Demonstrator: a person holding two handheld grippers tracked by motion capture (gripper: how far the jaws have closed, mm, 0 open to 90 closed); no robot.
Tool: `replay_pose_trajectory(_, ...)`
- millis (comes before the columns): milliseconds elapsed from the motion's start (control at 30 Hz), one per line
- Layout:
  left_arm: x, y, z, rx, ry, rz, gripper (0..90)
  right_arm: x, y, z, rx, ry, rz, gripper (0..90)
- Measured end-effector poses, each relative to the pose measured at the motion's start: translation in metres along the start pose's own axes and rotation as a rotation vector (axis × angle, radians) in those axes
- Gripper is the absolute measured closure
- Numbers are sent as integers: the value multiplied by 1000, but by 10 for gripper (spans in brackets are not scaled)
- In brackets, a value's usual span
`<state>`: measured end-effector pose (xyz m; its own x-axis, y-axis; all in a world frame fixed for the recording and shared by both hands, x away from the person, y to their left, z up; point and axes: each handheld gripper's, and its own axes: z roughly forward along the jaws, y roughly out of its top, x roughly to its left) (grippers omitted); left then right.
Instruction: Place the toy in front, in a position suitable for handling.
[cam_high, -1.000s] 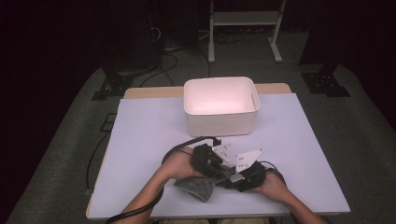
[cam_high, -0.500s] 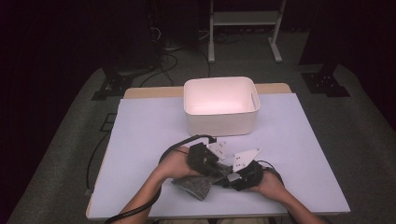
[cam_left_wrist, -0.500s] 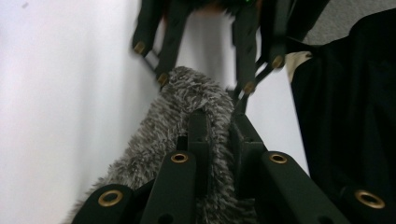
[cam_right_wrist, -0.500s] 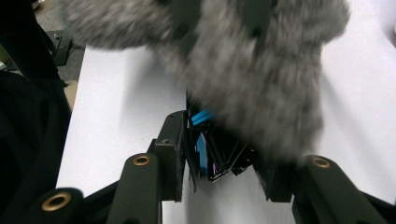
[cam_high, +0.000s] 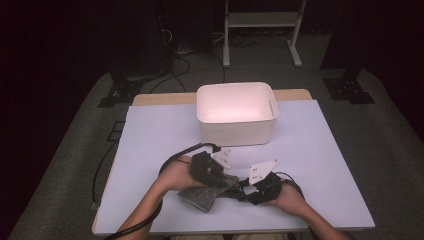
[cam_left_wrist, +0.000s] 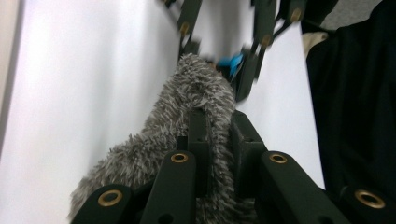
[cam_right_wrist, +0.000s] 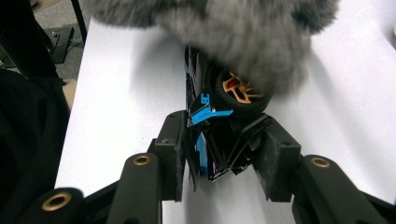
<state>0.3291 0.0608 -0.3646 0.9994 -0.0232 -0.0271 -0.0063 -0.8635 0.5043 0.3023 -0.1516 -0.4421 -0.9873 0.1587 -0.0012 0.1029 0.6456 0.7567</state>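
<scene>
Grey, shaggy, long-piled fabric: a fuzzy cloth (cam_high: 202, 196) lying low on the lavender-white table (cam_high: 150, 145), near the front edge, between the two hands. Pinched by the left gripper (cam_left_wrist: 218, 135), jaws nearly closed with a fold of the fur squeezed between the matte black pads, fibres bristling out on both sides. Draped at its far end over a small toy car (cam_right_wrist: 219, 126): hard glossy plastic, black body with bright blue trim, a rubbery black tyre round an orange-gold spoked rim (cam_right_wrist: 237, 88). Clamped by the right gripper (cam_right_wrist: 224, 154), jaws partway open and closed on the car's body, one pad against each side, the car tipped on its side on the tabletop. Black angular linkages with brass-coloured rivets on both grippers; pale grey three-cornered plates on top, seen in the high view. Farther back on the table, well apart from the hands, a white plastic bin (cam_high: 235, 131), rectangular with rounded corners, smooth walls, a handle slot in the right side, interior bare and pinkish under the light. Around the table, grey carpet and dark stands.
</scene>
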Motion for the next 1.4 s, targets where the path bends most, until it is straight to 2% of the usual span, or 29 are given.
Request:
replay_pose_trajectory(333, 3, -45, -29, -6, 52, -98, 808, 0, 1, 0, 7, 1, -6, 570)
replay_pose_trajectory(433, 4, -53, -34, 5, 69, -113, 808, 0, 1, 0, 6, 4, 0, 571)
replay_pose_trajectory(467, 4, -55, -35, 3, 67, -124, 808, -1, 1, 0, 7, 5, 0, 571)
replay_pose_trajectory(600, 5, -57, -34, -11, 58, -126, 808, -1, 1, 0, 7, 8, 1, 570)
replay_pose_trajectory(733, 5, -50, -30, -20, 43, -108, 808, -2, 1, 0, 7, 15, 12, 570)
replay_pose_trajectory(1000, 5, -18, -11, -16, 3, -51, 808, -4, 0, 0, 4, 20, 9, 570)
replay_pose_trajectory(1267, 1, 29, 17, -2, -44, 54, 807, -3, 0, 0, 4, 15, 14, 570)
replay_pose_trajectory(1400, 0, 34, 19, 15, -46, 66, 807, -3, 0, 1, 1, 17, 12, 571)
